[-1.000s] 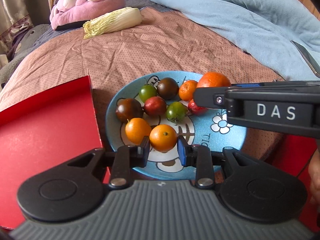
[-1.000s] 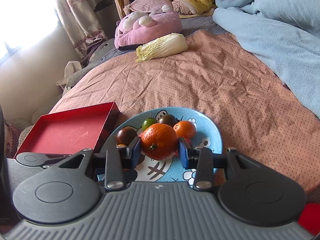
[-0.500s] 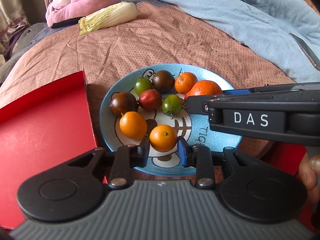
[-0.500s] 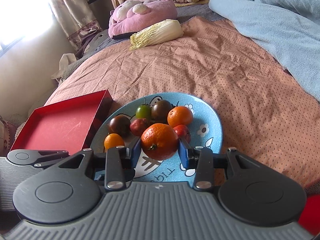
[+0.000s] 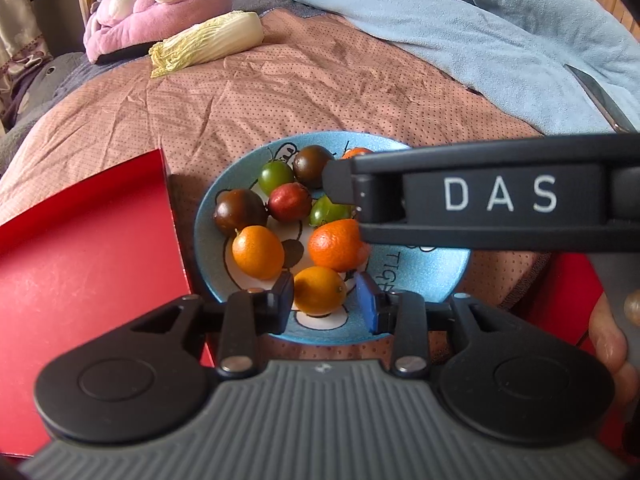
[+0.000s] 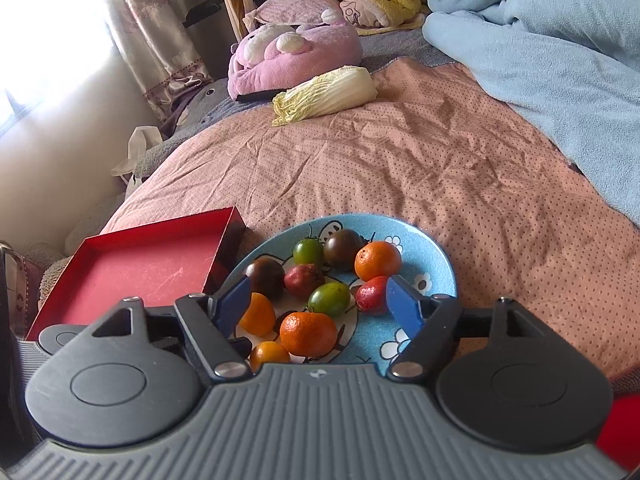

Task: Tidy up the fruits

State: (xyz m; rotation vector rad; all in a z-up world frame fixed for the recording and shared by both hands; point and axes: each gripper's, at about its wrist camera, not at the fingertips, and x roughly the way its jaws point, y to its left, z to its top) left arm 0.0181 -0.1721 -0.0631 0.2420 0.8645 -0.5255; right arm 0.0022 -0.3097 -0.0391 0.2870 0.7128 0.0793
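My blue plate (image 6: 440, 276), low centre of frame, holds oranges, tomatoes and the big orange (image 6: 308, 333); the red tray (image 6: 152, 264) left of it lies bare. My right gripper (image 6: 318, 306) is opening wide over that orange, untouching. My left gripper (image 5: 325, 295) is opening, a small orange (image 5: 319, 290) between its jaws, one pad clear.

A bed with a dotted pink sheet (image 6: 420, 168) and a light blue blanket (image 6: 560, 60) fills the room. Strong daylight enters through a window (image 6: 44, 36) beside patterned curtains (image 6: 148, 40).
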